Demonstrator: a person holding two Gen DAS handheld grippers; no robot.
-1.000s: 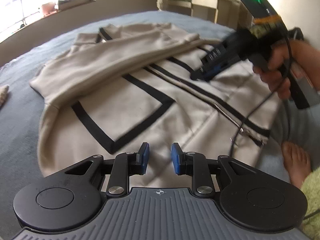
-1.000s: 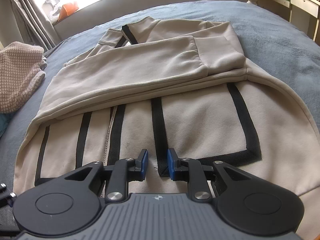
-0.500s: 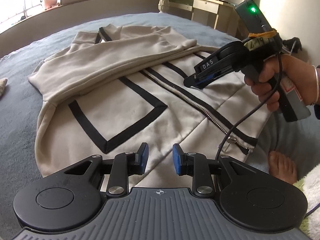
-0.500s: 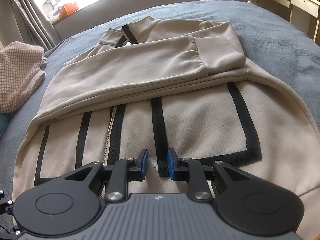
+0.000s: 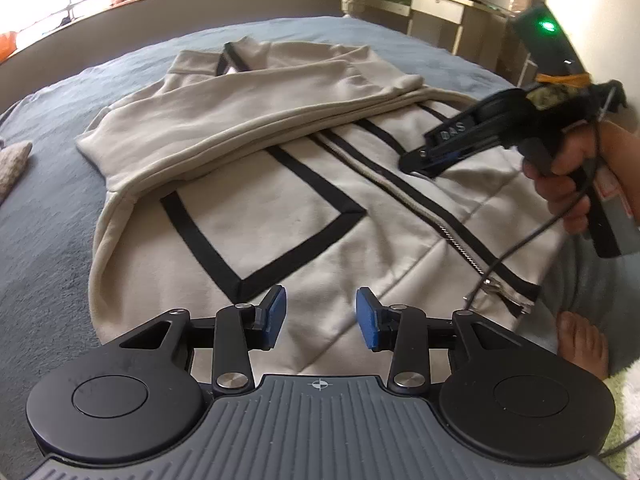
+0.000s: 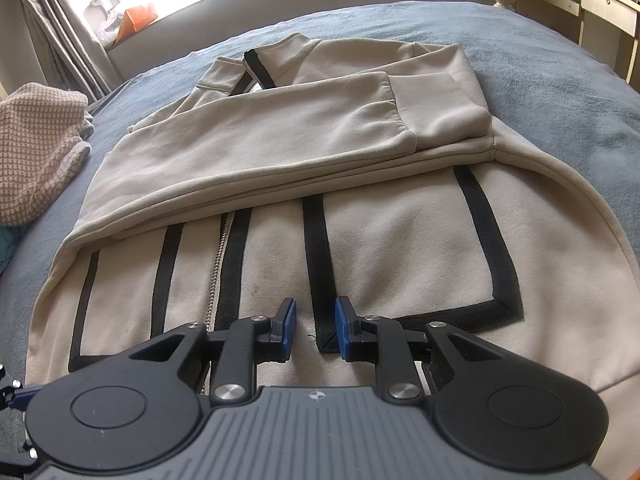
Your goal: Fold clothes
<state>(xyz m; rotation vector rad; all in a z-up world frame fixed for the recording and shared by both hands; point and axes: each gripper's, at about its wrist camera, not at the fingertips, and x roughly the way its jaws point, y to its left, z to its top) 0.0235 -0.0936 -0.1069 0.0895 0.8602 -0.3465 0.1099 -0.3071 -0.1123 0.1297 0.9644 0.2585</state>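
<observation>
A beige zip jacket (image 5: 280,216) with black stripes lies flat on the blue-grey bed (image 5: 48,240), both sleeves folded across its chest. My left gripper (image 5: 321,316) hovers over the hem's left half. Its jaws are opening, and nothing is between the blue pads (image 5: 276,314). My right gripper (image 6: 316,328) hangs above the jacket (image 6: 280,152) near a black stripe, a narrow empty gap between its pads. In the left wrist view the right gripper (image 5: 418,160) sits over the zipper (image 5: 440,228), held by a hand (image 5: 560,184).
A pink knit cloth (image 6: 36,148) lies on the bed's left side. A pale desk (image 5: 440,4) stands beyond the far right corner. A bare foot (image 5: 580,344) rests by the jacket's right hem, and a thin cable (image 5: 520,248) hangs from the right gripper.
The left gripper's pads have spread wider apart, and its view has rolled slightly. The right gripper has kept still with the same narrow gap.
</observation>
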